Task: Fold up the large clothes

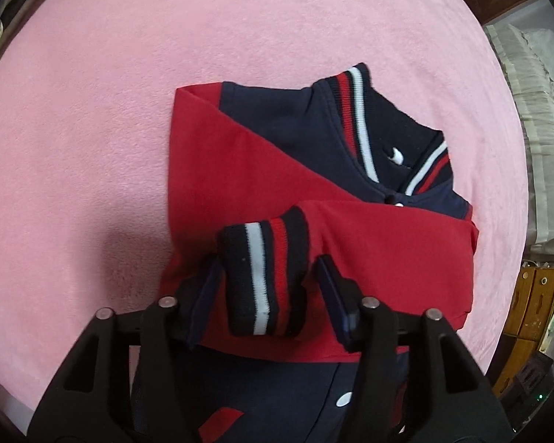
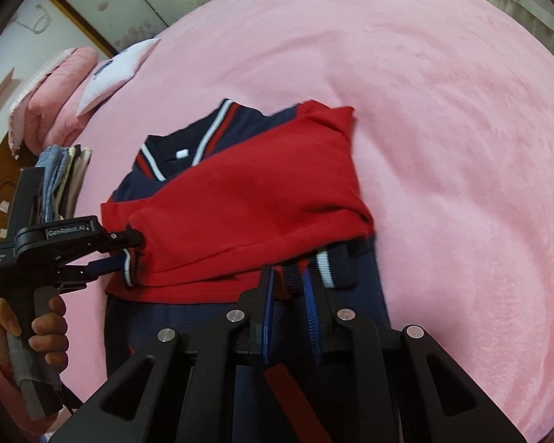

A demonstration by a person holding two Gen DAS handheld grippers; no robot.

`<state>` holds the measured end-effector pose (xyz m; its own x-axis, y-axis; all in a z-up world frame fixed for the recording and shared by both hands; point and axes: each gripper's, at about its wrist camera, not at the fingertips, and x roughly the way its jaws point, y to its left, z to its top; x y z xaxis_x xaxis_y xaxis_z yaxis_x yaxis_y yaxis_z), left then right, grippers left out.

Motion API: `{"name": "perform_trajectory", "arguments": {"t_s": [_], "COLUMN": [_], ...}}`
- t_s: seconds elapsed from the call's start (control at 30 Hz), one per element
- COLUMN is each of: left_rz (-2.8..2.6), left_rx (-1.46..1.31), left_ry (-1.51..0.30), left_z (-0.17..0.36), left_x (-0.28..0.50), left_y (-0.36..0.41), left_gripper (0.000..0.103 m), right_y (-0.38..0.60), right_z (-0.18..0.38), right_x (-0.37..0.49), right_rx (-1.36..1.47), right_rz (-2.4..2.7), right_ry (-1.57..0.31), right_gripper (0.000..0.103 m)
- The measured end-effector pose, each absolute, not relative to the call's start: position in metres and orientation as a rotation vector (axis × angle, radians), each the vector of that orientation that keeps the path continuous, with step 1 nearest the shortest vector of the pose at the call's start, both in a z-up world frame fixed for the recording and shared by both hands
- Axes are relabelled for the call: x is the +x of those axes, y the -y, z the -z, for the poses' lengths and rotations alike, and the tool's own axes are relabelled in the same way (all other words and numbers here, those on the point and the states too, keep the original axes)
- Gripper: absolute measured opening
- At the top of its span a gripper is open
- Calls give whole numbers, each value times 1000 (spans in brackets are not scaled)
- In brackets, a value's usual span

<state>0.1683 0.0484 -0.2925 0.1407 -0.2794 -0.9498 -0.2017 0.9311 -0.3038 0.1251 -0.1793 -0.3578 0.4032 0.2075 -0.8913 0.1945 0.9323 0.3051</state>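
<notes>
A navy jacket with red sleeves (image 1: 262,170) lies on the pink blanket (image 1: 92,129), both sleeves folded across its chest. My left gripper (image 1: 267,269) is open, its fingers on either side of a striped sleeve cuff (image 1: 266,277) that lies between them. In the right wrist view the left gripper (image 2: 129,254) shows at the left by that cuff. My right gripper (image 2: 290,280) has a narrow gap between its fingers at the other striped cuff (image 2: 325,264); whether it grips the cuff is unclear.
A stack of folded clothes (image 2: 62,181) and pink and white pillows (image 2: 103,74) lie at the blanket's far left in the right wrist view. Wooden furniture (image 1: 532,302) stands beyond the blanket's right edge in the left wrist view.
</notes>
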Motion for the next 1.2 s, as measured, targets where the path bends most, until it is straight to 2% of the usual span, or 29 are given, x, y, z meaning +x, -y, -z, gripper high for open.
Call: {"name": "perform_trajectory", "arguments": {"t_s": [0.03,0.07,0.13,0.2,0.43,0.53,0.7,0.8,0.87,0.9,0.93,1.07,1.2], "left_rz": [77,98,129,137,138,113,26,14,-12,-42,-74,-81,64], "left_rx": [-410,-403,-366,-361,-420,-425,-418,-407,-391,-360,-328,-243,-198], "left_ry": [-1435,-1427,-1411,-1381,-1142,-1160,-1251,-1366,-1360,-1358,-1348,-1196,-1174], "left_z": [291,289,284,277,212,212,249,280,278,274,269,231,224], "left_x": [169,167,165,163,154,150,140,135,133,131,130,116,126], "left_y": [-45,-41,-33,-29,-47,-65,-90,-97,-102,-103,-104,-102,-77], "left_gripper": [31,29,14,10,9,9,10,16,27,46,57,58,58], "right_y": [180,181,181,180,180,183,184,181,179,176,174,168,163], "right_z": [360,361,363,365,369,370,374,373,368,363,357,319,305], "right_x": [125,124,123,123,125,124,120,119,119,118,116,108,131], "right_rx": [398,400,394,389,390,420,443,439,401,365,334,278,318], "right_rz": [-9,-10,-12,-10,20,38,65,71,58,51,38,-74,-138], "right_ry": [-1169,-1172,-1176,-1181,-1190,-1187,-1182,-1182,-1194,-1201,-1198,-1117,-1018], "right_gripper": [18,18,18,18,18,18,18,18,18,18,18,18,18]}}
